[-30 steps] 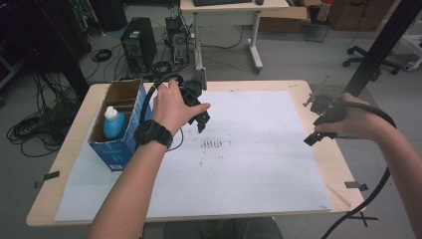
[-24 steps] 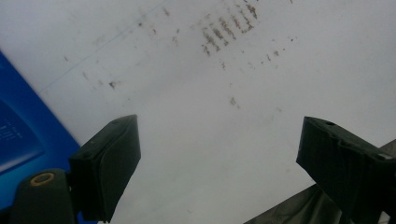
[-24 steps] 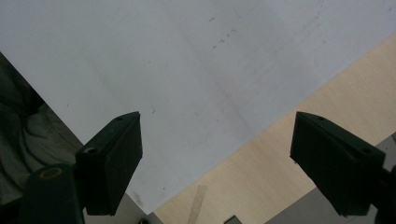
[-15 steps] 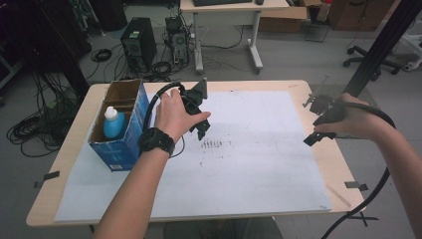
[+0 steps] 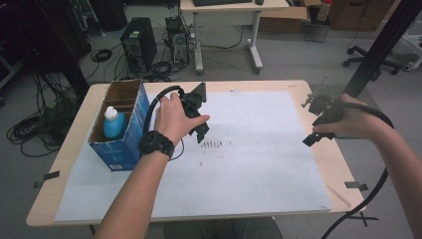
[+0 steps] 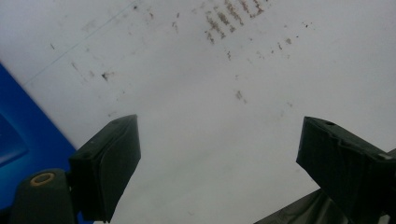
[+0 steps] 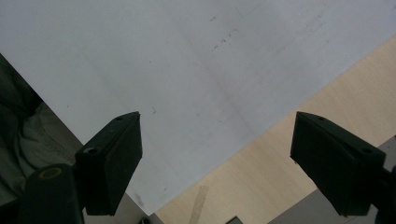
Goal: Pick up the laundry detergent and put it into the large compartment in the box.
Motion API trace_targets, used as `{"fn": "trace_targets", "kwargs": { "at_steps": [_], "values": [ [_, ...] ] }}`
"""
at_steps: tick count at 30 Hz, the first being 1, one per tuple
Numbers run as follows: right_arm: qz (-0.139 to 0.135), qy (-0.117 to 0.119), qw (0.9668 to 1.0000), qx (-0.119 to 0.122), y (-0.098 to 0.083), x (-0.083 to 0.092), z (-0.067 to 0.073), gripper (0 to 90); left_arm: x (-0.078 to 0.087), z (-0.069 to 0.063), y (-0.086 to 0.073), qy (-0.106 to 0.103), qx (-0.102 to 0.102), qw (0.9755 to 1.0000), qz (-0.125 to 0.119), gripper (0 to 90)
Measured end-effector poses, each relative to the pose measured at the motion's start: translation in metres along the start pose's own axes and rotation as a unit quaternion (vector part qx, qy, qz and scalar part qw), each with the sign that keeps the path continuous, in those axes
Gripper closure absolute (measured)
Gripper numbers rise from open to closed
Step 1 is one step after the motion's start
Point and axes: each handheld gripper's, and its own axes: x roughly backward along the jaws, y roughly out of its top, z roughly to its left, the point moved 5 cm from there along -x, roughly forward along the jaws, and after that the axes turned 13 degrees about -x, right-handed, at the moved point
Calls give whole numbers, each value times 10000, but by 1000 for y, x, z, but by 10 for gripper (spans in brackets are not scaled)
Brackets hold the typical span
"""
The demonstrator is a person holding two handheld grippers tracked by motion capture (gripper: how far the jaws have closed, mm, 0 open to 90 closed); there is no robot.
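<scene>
A person holds my left gripper (image 5: 201, 130) over the white paper sheet (image 5: 259, 149), just right of a blue cardboard box (image 5: 122, 134). In the left gripper view its jaws (image 6: 219, 126) stand wide apart, open and empty, above paper smudged with brown marks (image 6: 229, 18); the box's blue wall (image 6: 23, 140) shows at the left. My right gripper (image 5: 309, 122) hovers over the paper's right edge. Its jaws (image 7: 217, 121) are also open with nothing between them, over paper and bare wood (image 7: 280, 140).
The box holds a blue bottle with a white cap (image 5: 113, 123). The wooden table (image 5: 74, 149) has tape pieces (image 5: 356, 185) near its edges. Beyond it are computer towers (image 5: 137, 42), cables and a desk. The person's trousers (image 7: 28, 135) lie past the near edge.
The left hand has turned slightly and eased toward the person, so the gripper's grey plate now stands up. The right hand has stayed put.
</scene>
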Motion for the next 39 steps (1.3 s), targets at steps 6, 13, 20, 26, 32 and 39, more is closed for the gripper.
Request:
{"fn": "trace_targets", "kwargs": {
  "at_steps": [6, 13, 20, 26, 32, 39],
  "values": [
    [-23, 2, 10000, -7, 2, 1, 0, 167, -3, -1, 0, -32, -31, 10000, 7, 137],
    [-46, 0, 10000, -19, 1, 2, -2, 167, -3, -2, 1, -42, -31, 10000, -20, 137],
    [-20, 18, 10000, 2, 1, -2, 1, 167, -3, -5, 1, -48, -49, 10000, -34, 137],
    [-31, 14, 10000, 9, 2, -1, 2, 167, -2, -4, 0, -35, -49, 10000, -29, 138],
    [-26, 15, 10000, 5, 2, -1, 2, 167, -2, -5, 0, -25, -37, 10000, -36, 138],
    [-16, 22, 10000, -9, 1, -2, 2, 167, -4, -5, 1, -37, -49, 10000, 9, 138]
  ]
}}
